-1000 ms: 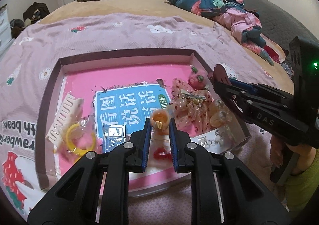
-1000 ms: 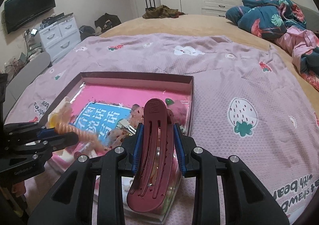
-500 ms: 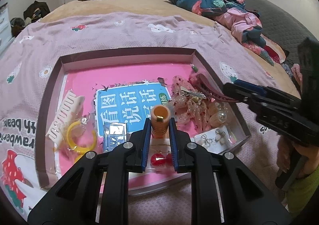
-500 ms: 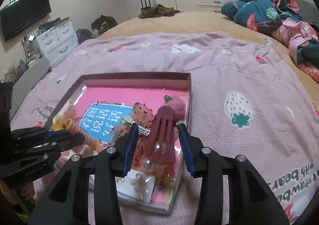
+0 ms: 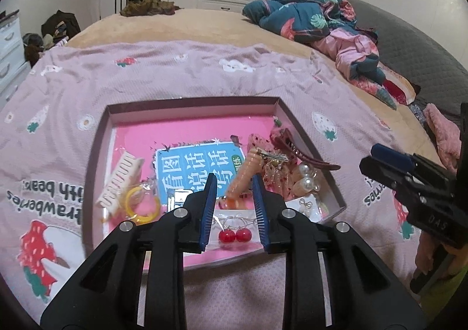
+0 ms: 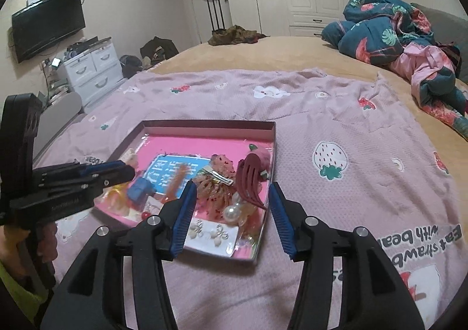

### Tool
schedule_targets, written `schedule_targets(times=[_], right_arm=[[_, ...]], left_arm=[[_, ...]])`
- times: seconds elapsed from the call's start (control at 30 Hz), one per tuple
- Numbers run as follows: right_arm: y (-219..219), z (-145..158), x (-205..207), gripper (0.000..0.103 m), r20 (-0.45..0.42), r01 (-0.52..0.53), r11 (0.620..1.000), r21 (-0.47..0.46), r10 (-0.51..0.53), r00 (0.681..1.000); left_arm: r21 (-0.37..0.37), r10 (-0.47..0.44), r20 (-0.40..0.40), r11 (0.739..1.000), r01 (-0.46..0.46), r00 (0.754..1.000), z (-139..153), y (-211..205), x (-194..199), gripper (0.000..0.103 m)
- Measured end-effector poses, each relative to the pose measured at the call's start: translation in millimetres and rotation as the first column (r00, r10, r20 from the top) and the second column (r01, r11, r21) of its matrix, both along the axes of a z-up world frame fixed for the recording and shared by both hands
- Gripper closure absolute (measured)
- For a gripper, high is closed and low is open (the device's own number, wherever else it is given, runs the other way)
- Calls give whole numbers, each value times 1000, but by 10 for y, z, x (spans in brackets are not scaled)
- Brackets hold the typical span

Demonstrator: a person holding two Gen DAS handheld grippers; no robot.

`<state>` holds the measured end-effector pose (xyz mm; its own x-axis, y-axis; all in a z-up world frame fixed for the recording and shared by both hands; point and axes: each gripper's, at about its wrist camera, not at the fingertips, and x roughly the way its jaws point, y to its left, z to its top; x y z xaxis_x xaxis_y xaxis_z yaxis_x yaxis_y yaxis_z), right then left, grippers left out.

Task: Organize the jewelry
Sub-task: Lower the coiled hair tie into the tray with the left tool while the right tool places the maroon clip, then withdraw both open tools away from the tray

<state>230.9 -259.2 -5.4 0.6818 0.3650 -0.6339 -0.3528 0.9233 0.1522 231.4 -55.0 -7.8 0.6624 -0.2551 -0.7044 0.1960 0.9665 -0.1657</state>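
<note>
A shallow box tray (image 5: 190,101) (image 6: 204,123) with a pink printed floor lies on the mauve bedspread. My left gripper (image 5: 234,183) (image 6: 117,169) hovers over its near edge. Its jaws are opening, and an orange coil hair tie (image 5: 245,178) (image 6: 175,180) hangs loose and tilted between the pads, blurred. My right gripper (image 6: 232,186) (image 5: 389,159) is above the tray's near right corner. Its jaws are also opening, with nothing between them. A maroon hair clip (image 6: 250,180) (image 5: 295,148) lies in the tray on a pile of pink hair pieces (image 6: 216,183).
Inside the tray are a cream claw clip (image 5: 117,183), a yellow ring (image 5: 143,202), red cherry earrings (image 5: 235,235), pearls (image 6: 234,210) and an earring card (image 6: 210,232). Bundled bedding (image 6: 395,37) lies at the far right. A hand holds each gripper's handle.
The right gripper let go of the maroon clip, which now lies in the tray, then drew back and up. The left gripper rose and its pads parted from the orange coil.
</note>
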Motion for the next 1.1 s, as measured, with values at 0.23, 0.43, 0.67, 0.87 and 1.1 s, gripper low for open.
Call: schedule_targets(times=[0.23,0.43,0.67,0.87,1.1], right_arm=[[62,127,-234,48,22,-16,1000,8,16,1000],[157,241,-472,33,49,-29,999,16,28,998],[246,338,-747,20,91,-11,1000,18,9,996],[288,373,-928,12,113,-2,1000,14,0,994],[322,332,-1152,7,137,35,999,18,-37,990]], left_arm=[[7,18,40,1000,-18,999,202,85,-214,85],[6,35,69,999,-35,997,350,210,-457,76],[1,57,94,998,-58,994,449,351,-749,60],[10,80,106,997,-82,991,438,481,-1070,40],[22,114,132,993,-118,985,422,635,-1342,10]])
